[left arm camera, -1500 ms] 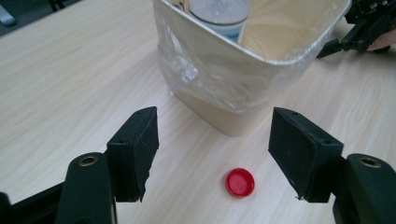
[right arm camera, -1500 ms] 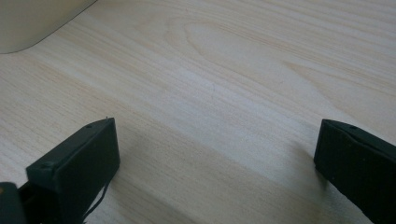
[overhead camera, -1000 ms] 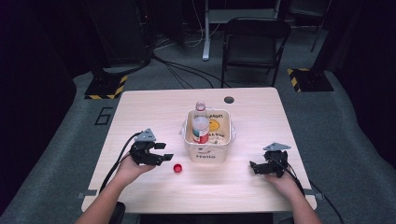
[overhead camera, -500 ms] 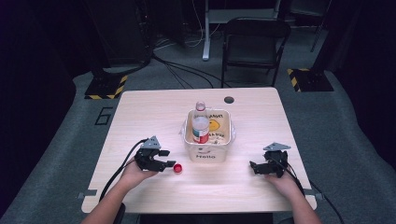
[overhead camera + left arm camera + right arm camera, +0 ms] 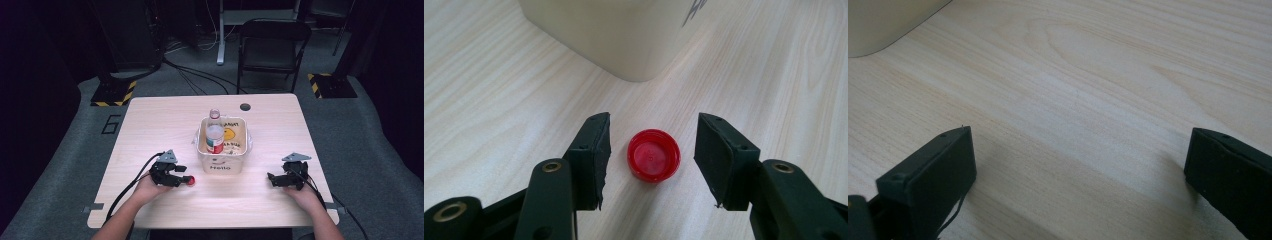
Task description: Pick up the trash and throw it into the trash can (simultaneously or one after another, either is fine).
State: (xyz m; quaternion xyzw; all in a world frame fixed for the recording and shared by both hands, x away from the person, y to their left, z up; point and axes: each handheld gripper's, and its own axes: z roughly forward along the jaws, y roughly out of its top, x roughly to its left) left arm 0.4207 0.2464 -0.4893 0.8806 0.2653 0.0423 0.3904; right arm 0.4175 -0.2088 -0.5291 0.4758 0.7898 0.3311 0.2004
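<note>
- My left gripper (image 5: 651, 142) is low over the table (image 5: 499, 75), jaws one to each side of the red bottle cap (image 5: 654, 161); in the high view the left gripper (image 5: 175, 175) sits near the table's front left.
- The jaws have just been closing; the cap is between them, but a strip of bare wood shows on both sides, so the pads don't press on it yet. Not gripped.
- Key relation: the cap lies dead centre between my fingers (image 5: 596, 150), open side up, flat on the wood. It's round, so no long axis to line up with. My guess is a straight squeeze is all that's left.
- The cap sits slightly back from the fingertips, toward the jaw roots; fine for a pinch, I think.
- My left hand is clearly the nearer one. The right gripper (image 5: 280, 179) is well apart on the far side of the table's front, jaws wide apart with nothing between them, just wood under them in the right gripper view (image 5: 1078, 165).
- Just beyond the cap: the corner of the cream bin (image 5: 624, 35), near but not touching; not in the way of the closing.
- Farther off, inside the bin (image 5: 240, 152): an uncapped plastic bottle (image 5: 215, 135) with a red label, standing upright.
- Risk: a shallow, slick cap could pop out if the pads catch it unevenly.
</note>
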